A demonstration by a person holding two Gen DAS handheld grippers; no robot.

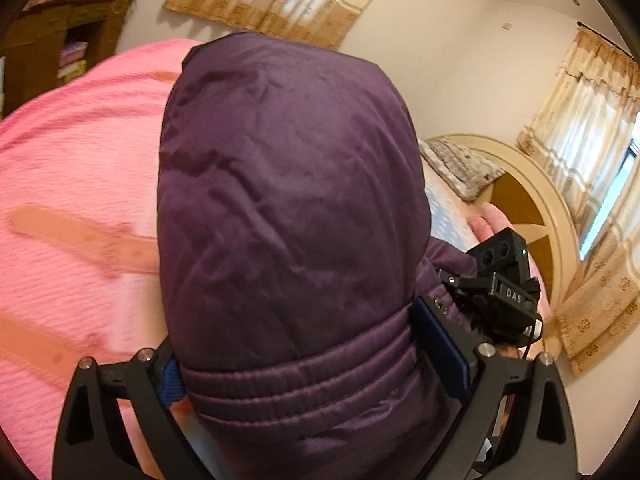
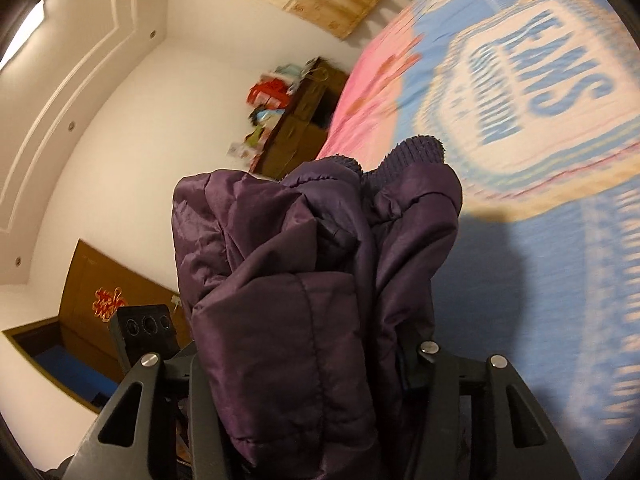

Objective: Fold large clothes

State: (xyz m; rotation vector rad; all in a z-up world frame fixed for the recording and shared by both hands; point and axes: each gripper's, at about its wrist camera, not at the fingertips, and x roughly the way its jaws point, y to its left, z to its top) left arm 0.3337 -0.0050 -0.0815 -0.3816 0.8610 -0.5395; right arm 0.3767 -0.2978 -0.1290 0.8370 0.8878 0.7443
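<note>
A dark purple padded jacket fills the middle of the left wrist view, held up above the pink bedcover. My left gripper is shut on its elastic hem, with the fabric bulging between the fingers. In the right wrist view the same jacket is bunched, with ribbed cuffs at its top. My right gripper is shut on this folded bulk. The right gripper's body also shows at the right of the left wrist view, close beside the jacket.
The bed has a blue and cream cover with large lettering next to the pink part. A cream headboard and a pillow lie at the right. A brown shelf unit stands past the bed. Curtains hang on the walls.
</note>
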